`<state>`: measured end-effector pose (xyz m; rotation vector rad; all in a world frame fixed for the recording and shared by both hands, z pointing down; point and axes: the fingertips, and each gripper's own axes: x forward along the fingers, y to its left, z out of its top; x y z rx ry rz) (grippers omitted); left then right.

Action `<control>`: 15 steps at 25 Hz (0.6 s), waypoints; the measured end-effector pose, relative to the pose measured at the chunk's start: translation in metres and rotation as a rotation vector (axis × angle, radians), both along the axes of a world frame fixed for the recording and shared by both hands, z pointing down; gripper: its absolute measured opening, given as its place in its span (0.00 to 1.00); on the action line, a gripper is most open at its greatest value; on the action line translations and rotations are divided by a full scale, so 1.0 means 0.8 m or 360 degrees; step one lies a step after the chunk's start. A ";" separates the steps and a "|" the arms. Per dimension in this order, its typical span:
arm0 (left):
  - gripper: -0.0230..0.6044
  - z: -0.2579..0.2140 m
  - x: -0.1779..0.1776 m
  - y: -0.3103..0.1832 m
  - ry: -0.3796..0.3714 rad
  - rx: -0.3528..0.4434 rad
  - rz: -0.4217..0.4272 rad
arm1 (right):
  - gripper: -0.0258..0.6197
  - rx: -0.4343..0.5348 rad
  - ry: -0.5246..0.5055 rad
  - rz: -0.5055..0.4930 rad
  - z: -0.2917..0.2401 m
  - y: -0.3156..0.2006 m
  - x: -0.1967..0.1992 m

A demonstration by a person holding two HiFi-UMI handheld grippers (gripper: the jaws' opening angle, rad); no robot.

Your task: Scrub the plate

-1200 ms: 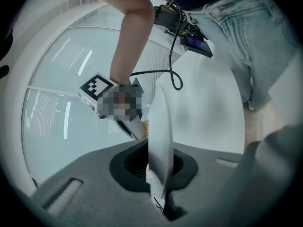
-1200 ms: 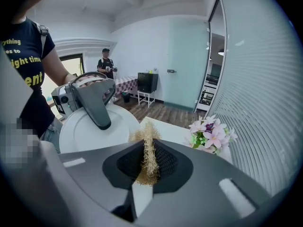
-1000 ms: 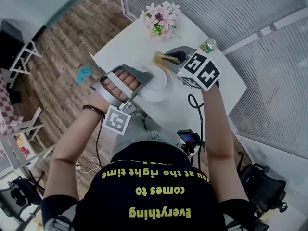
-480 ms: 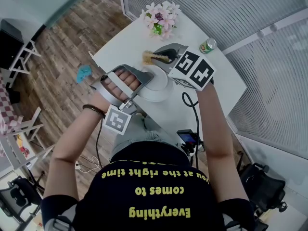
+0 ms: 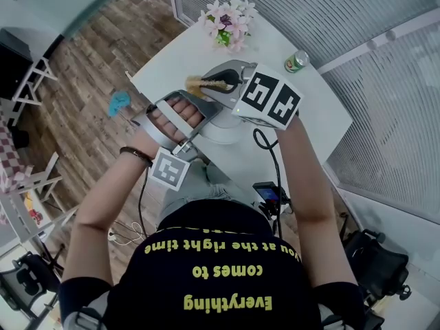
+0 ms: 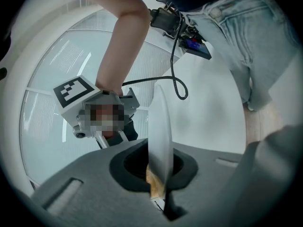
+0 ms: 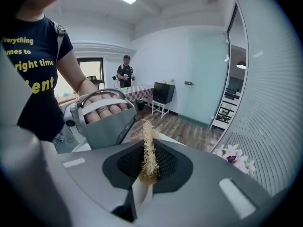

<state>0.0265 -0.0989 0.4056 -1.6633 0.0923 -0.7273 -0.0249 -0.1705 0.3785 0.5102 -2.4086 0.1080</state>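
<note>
My left gripper (image 5: 201, 121) is shut on the rim of a white plate (image 5: 221, 133) and holds it over the white table (image 5: 313, 115). In the left gripper view the plate (image 6: 161, 126) stands edge-on between the jaws of the left gripper (image 6: 162, 193). My right gripper (image 5: 221, 84) is shut on a tan fibrous scrubber (image 5: 201, 84), which sticks out left above the plate's far side. The right gripper view shows the scrubber (image 7: 149, 148) upright in the right gripper (image 7: 143, 176), with the left gripper (image 7: 102, 115) just beyond. Most of the plate is hidden under the right gripper.
A bunch of pink flowers (image 5: 230, 20) stands at the table's far end and a green can (image 5: 297, 62) at its right edge. A blue object (image 5: 119, 104) lies on the wooden floor to the left. A black cable (image 5: 271, 160) hangs from the right gripper.
The right gripper has carried the scrubber leftward and a little up across the plate, rolling as it went. The left gripper and the plate have stayed put.
</note>
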 end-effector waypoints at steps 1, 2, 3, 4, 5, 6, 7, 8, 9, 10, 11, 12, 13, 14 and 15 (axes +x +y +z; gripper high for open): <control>0.05 -0.001 0.001 0.000 0.0001 0.0001 0.0003 | 0.09 0.0003 -0.0029 -0.0009 -0.003 0.001 -0.004; 0.05 -0.002 0.002 0.001 0.0004 0.0003 0.0006 | 0.09 0.0008 -0.0060 -0.0016 -0.007 0.003 -0.008; 0.05 -0.003 0.002 0.002 0.0008 0.0006 0.0011 | 0.09 0.0017 -0.0091 -0.0023 -0.011 0.004 -0.012; 0.05 -0.004 0.003 0.003 0.0013 0.0010 0.0019 | 0.09 0.0025 -0.0122 -0.0029 -0.015 0.004 -0.015; 0.05 -0.005 0.003 0.005 0.0017 0.0014 0.0027 | 0.09 0.0030 -0.0148 -0.0033 -0.019 0.005 -0.019; 0.05 -0.005 0.004 0.007 0.0018 0.0016 0.0034 | 0.09 0.0031 -0.0164 -0.0035 -0.020 0.005 -0.020; 0.05 -0.005 0.004 0.008 0.0017 0.0015 0.0038 | 0.09 0.0028 -0.0165 -0.0036 -0.020 0.005 -0.021; 0.05 -0.005 0.005 0.009 0.0015 0.0011 0.0039 | 0.09 0.0024 -0.0156 -0.0036 -0.018 0.004 -0.021; 0.05 -0.004 0.005 0.010 0.0014 0.0006 0.0039 | 0.09 0.0021 -0.0142 -0.0036 -0.015 0.004 -0.020; 0.05 -0.003 0.005 0.010 0.0013 0.0001 0.0039 | 0.09 0.0017 -0.0131 -0.0035 -0.012 0.005 -0.020; 0.05 -0.003 0.004 0.011 0.0012 -0.0003 0.0040 | 0.09 0.0013 -0.0121 -0.0034 -0.010 0.005 -0.019; 0.05 -0.003 0.004 0.012 0.0012 -0.0008 0.0042 | 0.09 0.0009 -0.0110 -0.0028 -0.008 0.005 -0.017; 0.05 -0.002 0.004 0.013 0.0013 -0.0012 0.0045 | 0.09 0.0007 -0.0098 -0.0018 -0.004 0.004 -0.015; 0.05 -0.002 0.004 0.014 0.0013 -0.0016 0.0048 | 0.09 0.0003 -0.0085 -0.0001 -0.001 0.002 -0.010; 0.05 -0.001 0.004 0.015 0.0012 -0.0018 0.0049 | 0.09 -0.0003 -0.0074 0.0020 0.003 0.001 -0.005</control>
